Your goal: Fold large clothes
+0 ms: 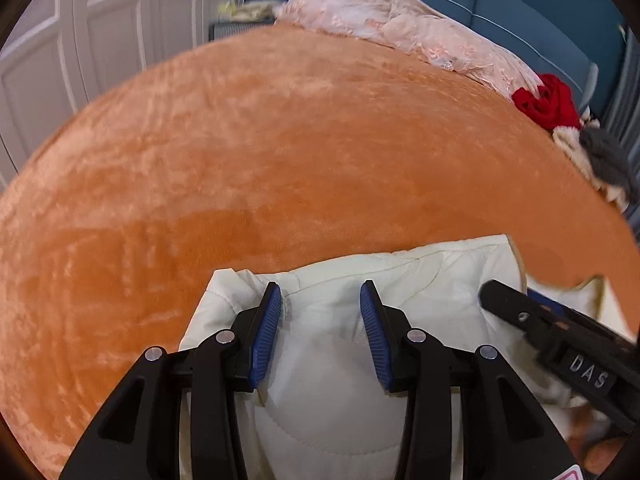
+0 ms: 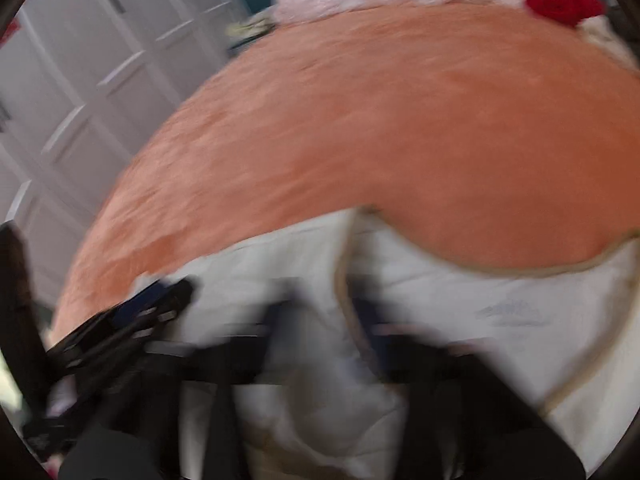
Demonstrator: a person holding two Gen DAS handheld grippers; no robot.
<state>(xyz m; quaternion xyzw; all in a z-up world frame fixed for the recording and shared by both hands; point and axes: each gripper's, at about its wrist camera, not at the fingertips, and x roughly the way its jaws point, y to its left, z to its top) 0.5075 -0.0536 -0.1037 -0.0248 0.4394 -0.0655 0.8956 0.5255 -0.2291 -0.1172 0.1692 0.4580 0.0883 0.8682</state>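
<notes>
Orange bed (image 1: 280,140) is filling the view, white jacket (image 1: 328,336) lying at its near edge. Left gripper (image 1: 322,292) is hovering over the jacket, jaws apart, empty. Right gripper (image 2: 320,312) is blurred, jaws closed; any hold unclear.

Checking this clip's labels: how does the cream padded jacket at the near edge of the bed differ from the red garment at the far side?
The cream jacket is pale, quilted and spread fairly flat; the red garment is bright red and bunched in a heap. The jacket lies at the near edge under the left gripper; the red garment sits at the far edge, away from both grippers. The jacket fills far more of the view. Both rest on the orange blanket.
</notes>
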